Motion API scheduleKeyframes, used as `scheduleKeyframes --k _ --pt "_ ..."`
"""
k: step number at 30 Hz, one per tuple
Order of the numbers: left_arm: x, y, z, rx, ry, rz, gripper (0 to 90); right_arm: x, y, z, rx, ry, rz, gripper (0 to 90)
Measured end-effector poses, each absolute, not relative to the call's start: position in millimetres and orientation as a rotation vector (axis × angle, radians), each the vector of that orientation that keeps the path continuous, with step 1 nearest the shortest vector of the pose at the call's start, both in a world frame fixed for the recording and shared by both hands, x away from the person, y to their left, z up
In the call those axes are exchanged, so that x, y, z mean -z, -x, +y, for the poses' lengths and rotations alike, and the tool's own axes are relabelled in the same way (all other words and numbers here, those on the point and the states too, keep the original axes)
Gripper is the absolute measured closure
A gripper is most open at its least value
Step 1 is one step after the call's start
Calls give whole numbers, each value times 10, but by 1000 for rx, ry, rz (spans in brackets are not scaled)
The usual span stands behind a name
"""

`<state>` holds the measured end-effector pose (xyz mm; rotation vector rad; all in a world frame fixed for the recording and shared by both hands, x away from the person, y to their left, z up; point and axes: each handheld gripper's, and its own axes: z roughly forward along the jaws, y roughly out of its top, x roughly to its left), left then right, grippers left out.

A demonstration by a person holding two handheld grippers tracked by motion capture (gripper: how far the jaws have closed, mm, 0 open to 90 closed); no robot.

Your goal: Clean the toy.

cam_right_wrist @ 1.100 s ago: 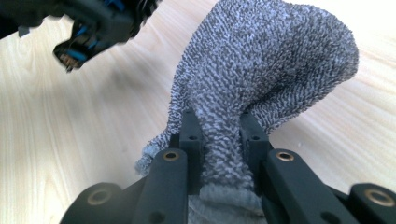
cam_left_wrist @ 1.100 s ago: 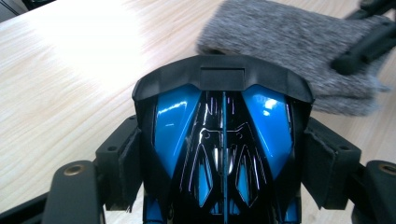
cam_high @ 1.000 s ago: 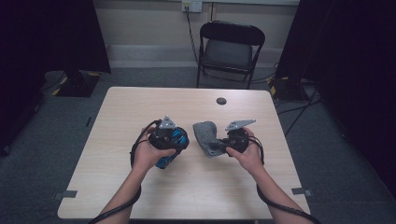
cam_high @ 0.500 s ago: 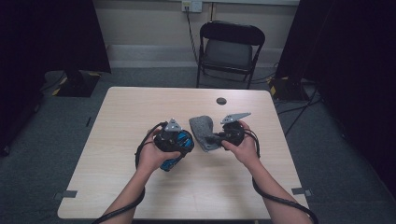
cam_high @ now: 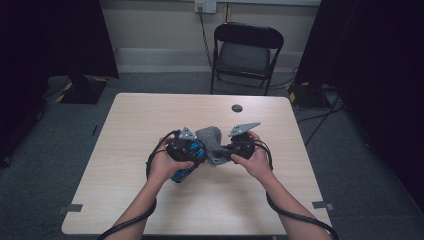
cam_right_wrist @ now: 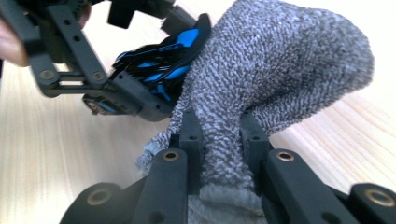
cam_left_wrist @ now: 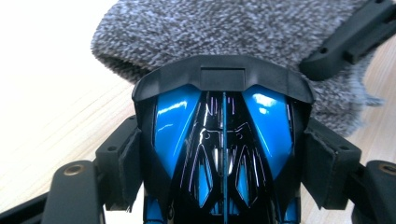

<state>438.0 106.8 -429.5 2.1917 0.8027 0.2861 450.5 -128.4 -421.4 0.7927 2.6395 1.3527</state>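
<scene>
My left gripper (cam_high: 199, 150) is shut on a glossy blue and black toy-like object (cam_left_wrist: 224, 140); its pads (cam_left_wrist: 128, 163) press on both flanks. The object's nose points into a grey knitted cloth (cam_left_wrist: 224, 32), soft like a sock. My right gripper (cam_right_wrist: 219, 135) is shut on a bunched part of that cloth (cam_right_wrist: 280, 60) and holds it off the table. In the high view the cloth (cam_high: 210, 137) sits between the two grippers at mid-table, the right gripper (cam_high: 222, 152) just right of it. The blue object (cam_high: 182, 172) sticks out under the left hand.
The wooden table (cam_high: 125, 200) has bare room on all sides of the hands. A small black round thing (cam_high: 237, 108) lies near the far edge. A black folding chair (cam_high: 247, 50) stands beyond the table. Cables trail from both grippers toward the near edge.
My right gripper has carried the grey cloth to the left, toward the left gripper. The gap has closed and the cloth now meets the nose of the blue object.
</scene>
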Motion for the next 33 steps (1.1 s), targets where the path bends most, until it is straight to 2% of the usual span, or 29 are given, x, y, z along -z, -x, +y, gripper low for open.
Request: scheduleKeyframes --k 33 --pt "4256 -4449 1105 -325 -2219 808 256 4267 -4445 -1398 -1385 -747 2663 759"
